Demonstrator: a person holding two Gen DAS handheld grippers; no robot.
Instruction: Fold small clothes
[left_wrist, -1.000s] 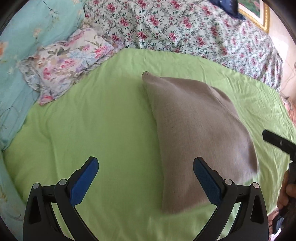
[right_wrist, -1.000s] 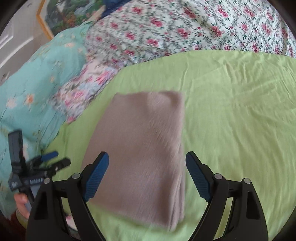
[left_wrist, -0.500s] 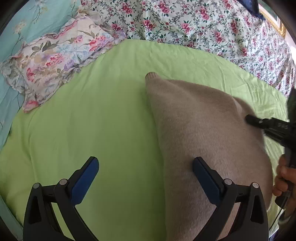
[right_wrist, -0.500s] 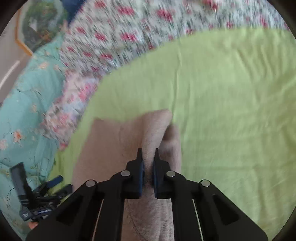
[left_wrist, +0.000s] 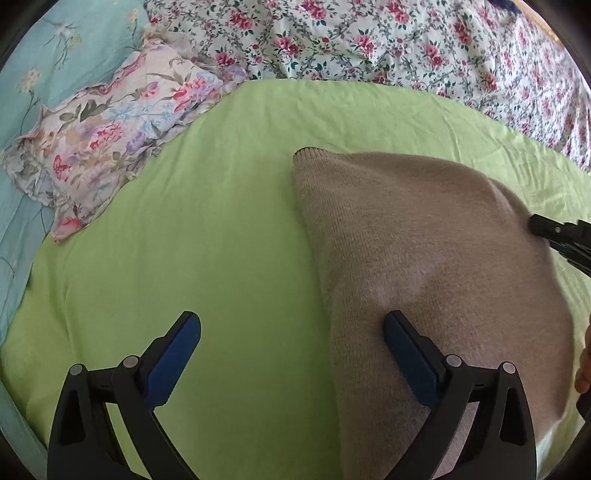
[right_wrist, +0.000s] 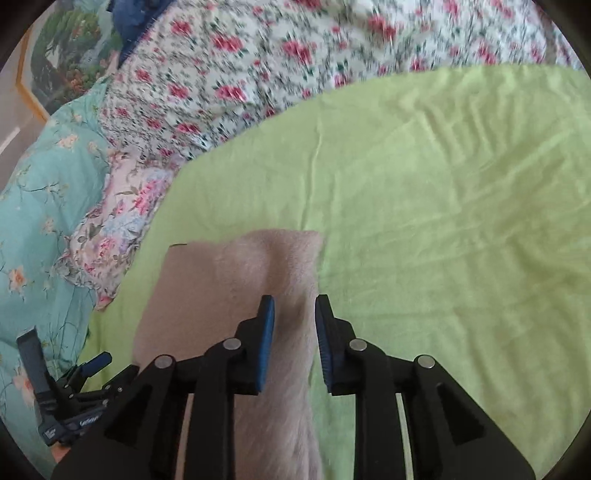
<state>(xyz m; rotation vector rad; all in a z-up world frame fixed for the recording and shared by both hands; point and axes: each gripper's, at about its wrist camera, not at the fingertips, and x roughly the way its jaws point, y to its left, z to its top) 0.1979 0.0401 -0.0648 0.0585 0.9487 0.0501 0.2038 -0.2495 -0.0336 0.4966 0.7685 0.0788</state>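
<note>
A folded beige knit garment (left_wrist: 417, 258) lies on the green sheet (left_wrist: 207, 240); it also shows in the right wrist view (right_wrist: 229, 291). My left gripper (left_wrist: 291, 354) is wide open, low over the garment's left edge, with its right finger above the knit. My right gripper (right_wrist: 293, 332) is partly open, its blue pads apart on either side of the garment's raised right edge, which runs between them. The right gripper's tip (left_wrist: 554, 230) shows at the garment's right side in the left wrist view. The left gripper (right_wrist: 70, 391) shows at the lower left in the right wrist view.
A floral pillow (left_wrist: 107, 140) lies at the sheet's left. A rose-print quilt (left_wrist: 369, 40) runs along the back. A teal floral cover (right_wrist: 40, 206) lies at the left. A framed picture (right_wrist: 55, 62) hangs at the far left.
My right gripper closed on the garment's right edge half a second ago and has now opened partway, with the edge still between its pads. My left gripper stayed open and moved nearer the garment.
</note>
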